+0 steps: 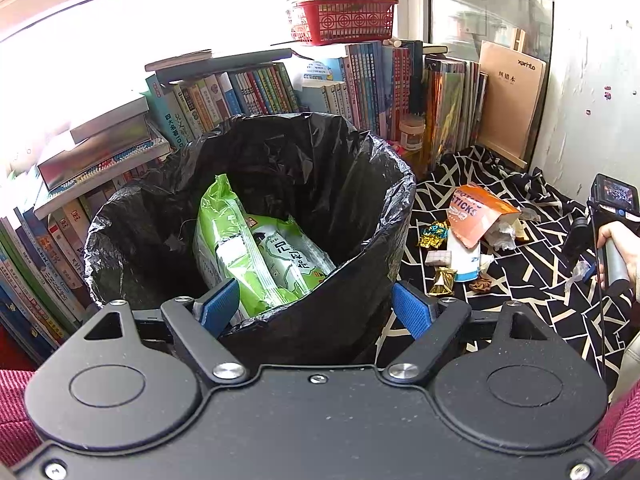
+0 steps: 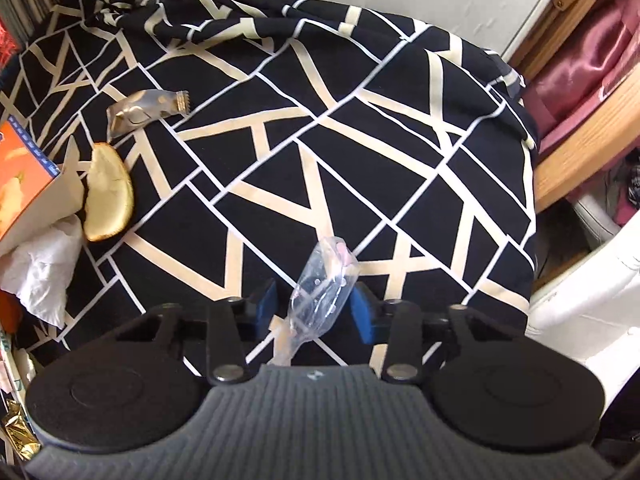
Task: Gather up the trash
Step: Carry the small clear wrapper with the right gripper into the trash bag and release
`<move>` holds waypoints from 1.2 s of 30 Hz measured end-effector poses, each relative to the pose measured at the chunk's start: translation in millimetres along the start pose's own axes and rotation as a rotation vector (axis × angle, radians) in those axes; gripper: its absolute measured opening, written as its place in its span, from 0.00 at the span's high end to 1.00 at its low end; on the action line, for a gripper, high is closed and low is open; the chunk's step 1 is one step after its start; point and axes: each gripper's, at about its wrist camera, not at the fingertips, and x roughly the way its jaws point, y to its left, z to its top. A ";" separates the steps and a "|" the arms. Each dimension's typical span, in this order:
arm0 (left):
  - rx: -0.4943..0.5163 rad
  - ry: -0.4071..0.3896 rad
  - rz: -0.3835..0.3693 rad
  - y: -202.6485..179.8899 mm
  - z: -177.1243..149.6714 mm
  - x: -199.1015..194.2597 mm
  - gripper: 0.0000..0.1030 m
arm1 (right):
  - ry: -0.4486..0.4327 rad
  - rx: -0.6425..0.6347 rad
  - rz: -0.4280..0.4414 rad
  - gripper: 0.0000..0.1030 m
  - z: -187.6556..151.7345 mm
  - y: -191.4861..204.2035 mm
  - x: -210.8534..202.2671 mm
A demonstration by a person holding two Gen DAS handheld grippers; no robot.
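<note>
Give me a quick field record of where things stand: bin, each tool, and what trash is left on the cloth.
bin: black-lined bin, open, a green packet inside
left tool: left tool straddling the bin's near rim, one finger inside, one outside
right tool: right tool pointing down at the patterned cloth, a clear wrapper between its fingers; grip not confirmed
left on cloth: orange snack bag, gold foil wrappers, white tissue, bread piece, silver wrapper
</note>
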 end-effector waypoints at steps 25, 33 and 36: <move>0.013 0.004 0.023 1.4 -0.6 7.6 0.20 | -0.463 -0.555 0.862 0.69 -118.5 136.7 -282.2; 0.021 0.000 0.029 -0.6 -2.0 6.8 0.20 | -0.499 -0.817 1.135 0.68 -191.4 177.2 -341.7; 0.028 -0.001 0.037 -1.8 -2.6 7.0 0.20 | -0.478 -0.855 1.136 0.68 -201.5 178.8 -328.9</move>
